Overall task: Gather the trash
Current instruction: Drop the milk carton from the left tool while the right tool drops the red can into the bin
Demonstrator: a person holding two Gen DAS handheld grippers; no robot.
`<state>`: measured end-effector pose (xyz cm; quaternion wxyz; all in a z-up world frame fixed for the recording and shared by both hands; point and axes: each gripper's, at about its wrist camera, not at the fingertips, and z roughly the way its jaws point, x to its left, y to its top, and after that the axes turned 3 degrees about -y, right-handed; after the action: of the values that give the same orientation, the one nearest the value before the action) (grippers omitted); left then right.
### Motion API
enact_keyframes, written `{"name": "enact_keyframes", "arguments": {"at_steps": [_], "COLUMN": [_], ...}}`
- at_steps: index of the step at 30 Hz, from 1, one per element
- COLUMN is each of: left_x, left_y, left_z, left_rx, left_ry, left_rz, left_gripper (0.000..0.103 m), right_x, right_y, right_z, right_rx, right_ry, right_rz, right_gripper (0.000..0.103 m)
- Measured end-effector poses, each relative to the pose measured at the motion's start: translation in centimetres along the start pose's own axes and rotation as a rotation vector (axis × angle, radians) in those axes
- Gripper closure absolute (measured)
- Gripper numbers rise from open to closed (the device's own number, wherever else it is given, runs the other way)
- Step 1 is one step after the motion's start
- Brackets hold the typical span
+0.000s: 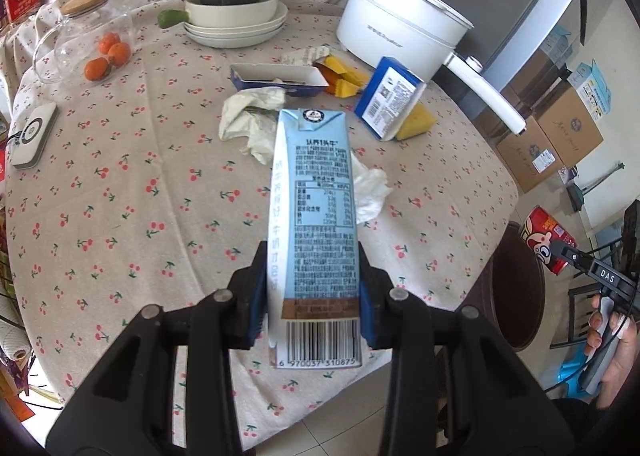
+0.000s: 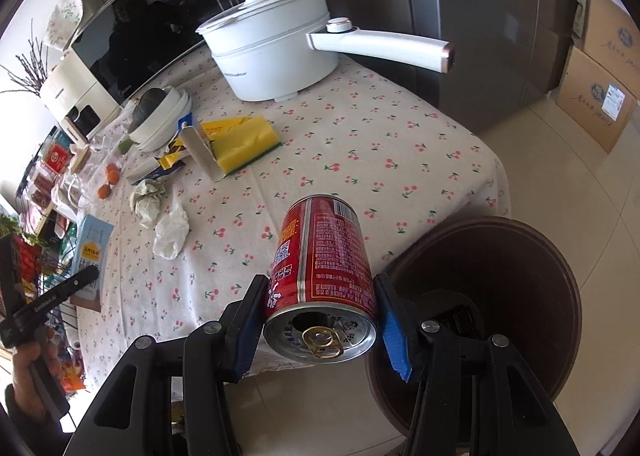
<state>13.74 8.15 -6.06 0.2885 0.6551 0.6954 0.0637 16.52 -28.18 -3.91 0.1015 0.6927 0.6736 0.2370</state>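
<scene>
My left gripper (image 1: 314,288) is shut on a light blue milk carton (image 1: 314,211) and holds it above the near edge of the table. My right gripper (image 2: 320,316) is shut on a red drink can (image 2: 322,264), opened end toward the camera, held over the table's corner beside a dark brown bin (image 2: 480,296). The can also shows in the left wrist view (image 1: 546,238), and the carton in the right wrist view (image 2: 90,256). Crumpled tissues (image 1: 250,117) (image 2: 170,232) lie on the cherry-print tablecloth (image 1: 120,195).
On the table are a blue box (image 1: 390,97), a yellow sponge (image 2: 244,139), a blue tray (image 1: 278,77), yellow wrappers (image 1: 344,75), a white pot (image 1: 404,25), bowls with a squash (image 1: 232,1), and a jar with oranges (image 1: 92,43). Cardboard boxes (image 1: 552,135) stand on the floor.
</scene>
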Motion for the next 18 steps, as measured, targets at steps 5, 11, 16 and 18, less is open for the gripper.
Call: {"name": "enact_keyframes", "arguments": {"at_steps": [5, 11, 16, 18], "left_x": [-4.2, -11.4, -17.9, -20.3], "left_y": [-0.2, -0.5, -1.8, -2.5], "left_z": [1.2, 4.0, 7.1, 8.3], "left_rx": [0.029, 0.07, 0.126, 0.151], "left_ry": [-0.057, -0.141, -0.208, -0.24], "left_rz": [0.067, 0.164, 0.254, 0.281], "left_gripper": [0.064, 0.064, 0.064, 0.064], "right_x": [-3.7, -8.6, -12.0, -13.4], "right_y": [-0.7, -2.1, -3.5, -4.0], "right_z": [-0.7, -1.2, -1.9, -2.1], "right_rx": [-0.002, 0.01, 0.018, 0.021], "right_ry": [-0.045, -0.083, -0.112, -0.122], "right_rz": [0.049, 0.13, 0.17, 0.183], "right_gripper": [0.05, 0.05, 0.05, 0.049]}}
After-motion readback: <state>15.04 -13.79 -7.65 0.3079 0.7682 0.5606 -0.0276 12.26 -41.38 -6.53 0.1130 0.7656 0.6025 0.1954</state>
